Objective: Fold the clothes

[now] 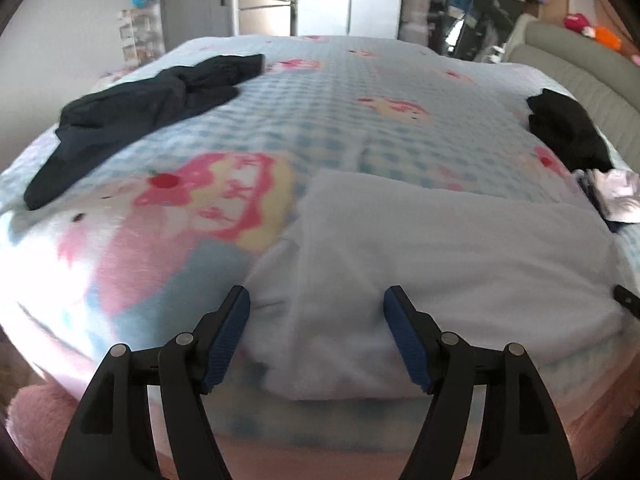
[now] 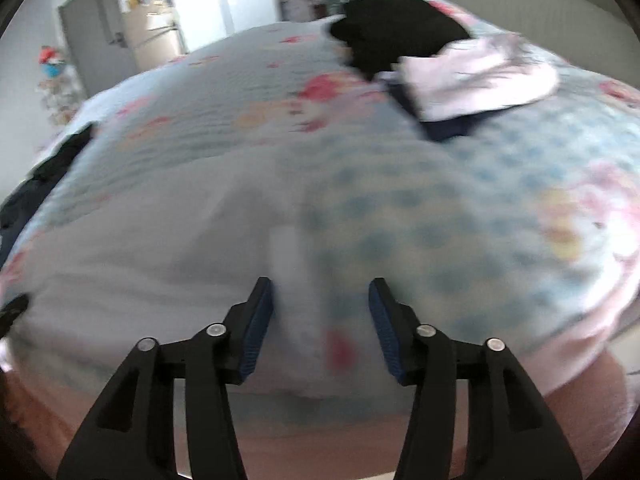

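Both grippers hang wide open over the near edge of the bed (image 1: 320,92), holding nothing

The left gripper (image 1: 317,300) has its jaws spread either side of a white garment (image 1: 440,248) lying partly folded just ahead of it; the right gripper (image 2: 321,294) is spread over that garment's right edge (image 2: 160,248), blurred here. Far ahead and left of the left gripper sprawls a dark garment (image 1: 132,112); ahead and right of the right gripper sit a black pile (image 2: 396,36) and a pale folded piece (image 2: 476,76)
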A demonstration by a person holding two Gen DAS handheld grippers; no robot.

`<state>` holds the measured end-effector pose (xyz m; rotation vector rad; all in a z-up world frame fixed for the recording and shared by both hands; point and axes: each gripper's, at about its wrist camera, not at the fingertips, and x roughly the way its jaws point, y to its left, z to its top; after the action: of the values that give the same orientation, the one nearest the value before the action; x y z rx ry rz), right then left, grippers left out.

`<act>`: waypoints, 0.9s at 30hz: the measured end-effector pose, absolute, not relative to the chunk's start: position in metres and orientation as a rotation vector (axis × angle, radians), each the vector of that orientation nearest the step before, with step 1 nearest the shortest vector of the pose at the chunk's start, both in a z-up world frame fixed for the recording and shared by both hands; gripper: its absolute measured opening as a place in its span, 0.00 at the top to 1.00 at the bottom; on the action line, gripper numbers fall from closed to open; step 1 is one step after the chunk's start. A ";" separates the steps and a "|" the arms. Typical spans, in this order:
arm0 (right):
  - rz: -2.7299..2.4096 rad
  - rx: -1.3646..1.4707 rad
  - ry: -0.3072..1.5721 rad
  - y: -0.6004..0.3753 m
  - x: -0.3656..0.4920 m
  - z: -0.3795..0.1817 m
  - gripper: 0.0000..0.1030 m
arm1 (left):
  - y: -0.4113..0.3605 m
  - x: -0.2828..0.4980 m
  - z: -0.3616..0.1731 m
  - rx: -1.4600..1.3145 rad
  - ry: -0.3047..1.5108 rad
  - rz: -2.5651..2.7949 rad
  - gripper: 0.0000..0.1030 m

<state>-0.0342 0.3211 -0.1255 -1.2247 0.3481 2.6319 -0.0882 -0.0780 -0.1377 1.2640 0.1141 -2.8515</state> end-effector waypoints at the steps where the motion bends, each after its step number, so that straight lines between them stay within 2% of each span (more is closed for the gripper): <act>1: 2.610 -1.212 0.354 0.329 -0.032 -0.125 0.50 | -0.081 -0.088 -0.135 1.257 0.151 -2.854 0.30; 4: 2.560 -1.174 0.353 0.346 -0.026 -0.122 0.49 | -0.076 -0.082 -0.124 1.205 0.234 -2.916 0.30; 7: 2.560 -1.145 0.171 0.324 -0.025 -0.118 0.49 | -0.046 -0.069 -0.120 1.206 0.241 -3.033 0.30; 9: 2.556 -1.124 0.049 0.309 -0.024 -0.114 0.49 | -0.025 -0.064 -0.123 1.230 0.158 -3.085 0.30; 11: 2.615 -1.124 0.068 0.298 -0.025 -0.111 0.49 | -0.009 -0.063 -0.130 1.269 0.033 -3.097 0.30; 14: 2.725 -1.133 0.208 0.291 -0.025 -0.106 0.47 | -0.004 -0.068 -0.144 1.345 -0.095 -3.042 0.30; 18: 2.686 -1.223 0.060 0.287 -0.034 -0.129 0.47 | -0.036 -0.075 -0.147 1.384 0.093 -3.022 0.27; 21: 2.633 -1.232 0.255 0.314 -0.032 -0.128 0.47 | -0.060 -0.074 -0.141 1.323 0.226 -3.014 0.27; 24: 2.543 -1.150 0.125 0.317 -0.027 -0.115 0.46 | -0.078 -0.073 -0.136 1.280 0.399 -3.021 0.27; 27: 2.580 -1.226 0.340 0.321 -0.018 -0.118 0.44 | -0.076 -0.071 -0.133 1.278 0.454 -3.033 0.27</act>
<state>-0.0179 0.3211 -0.1175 -1.2257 0.3397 2.5803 -0.0711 -0.0761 -0.1330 1.2776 0.4541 -3.0333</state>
